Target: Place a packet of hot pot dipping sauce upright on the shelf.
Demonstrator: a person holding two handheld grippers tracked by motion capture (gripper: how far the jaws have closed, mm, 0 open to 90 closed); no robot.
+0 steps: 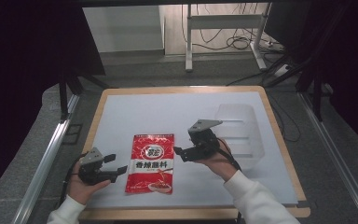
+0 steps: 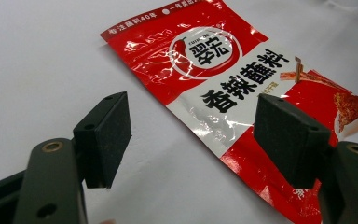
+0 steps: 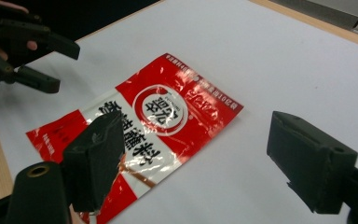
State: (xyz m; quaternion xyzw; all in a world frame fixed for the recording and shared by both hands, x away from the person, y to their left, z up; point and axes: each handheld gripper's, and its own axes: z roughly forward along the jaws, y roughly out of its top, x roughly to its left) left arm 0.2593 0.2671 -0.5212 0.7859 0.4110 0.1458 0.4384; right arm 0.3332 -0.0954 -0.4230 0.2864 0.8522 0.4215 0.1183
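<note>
Red sauce packet flat between left gripper and right gripper, fingers clear.

The table is seen from a fixed camera above its near edge, faced forward and down, far enough that both grippers and the floor beyond are taken in. From the left gripper the scene is viewed close and low along its own jaws, toward the red sachet just ahead. From the right gripper the sachet is viewed from somewhat higher, with the left gripper beyond it. The sachet is shared by all three views.
</note>
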